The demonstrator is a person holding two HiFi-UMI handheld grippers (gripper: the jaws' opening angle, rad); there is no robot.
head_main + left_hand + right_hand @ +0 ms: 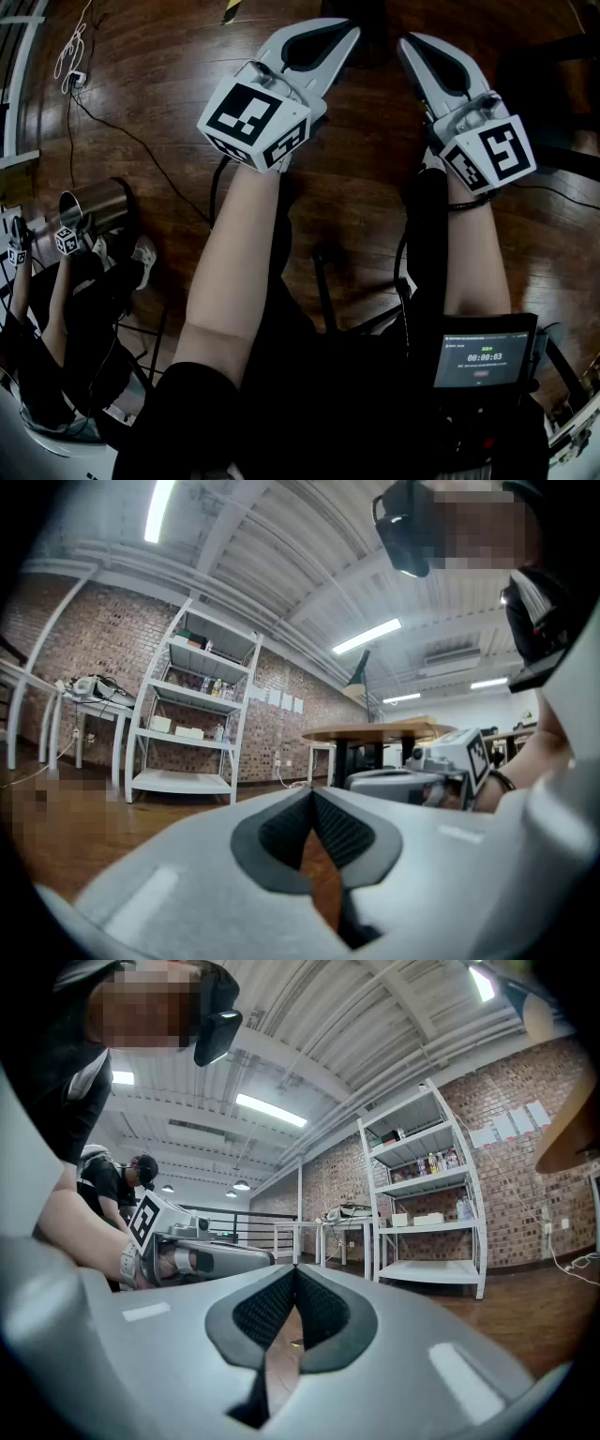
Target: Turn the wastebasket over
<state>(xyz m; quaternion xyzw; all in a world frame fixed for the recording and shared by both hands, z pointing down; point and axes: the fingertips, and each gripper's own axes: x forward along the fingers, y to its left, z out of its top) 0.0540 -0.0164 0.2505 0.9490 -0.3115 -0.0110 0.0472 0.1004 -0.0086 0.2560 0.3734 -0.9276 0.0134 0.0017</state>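
Left gripper (345, 33) and right gripper (408, 45) sit closed, empty; only head view shows the wastebasket (101, 202).

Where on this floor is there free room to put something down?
Bare floor lies between the cable and the left gripper. A narrower strip lies between it and the right gripper. Crowded: lower left, around the wastebasket and another person.
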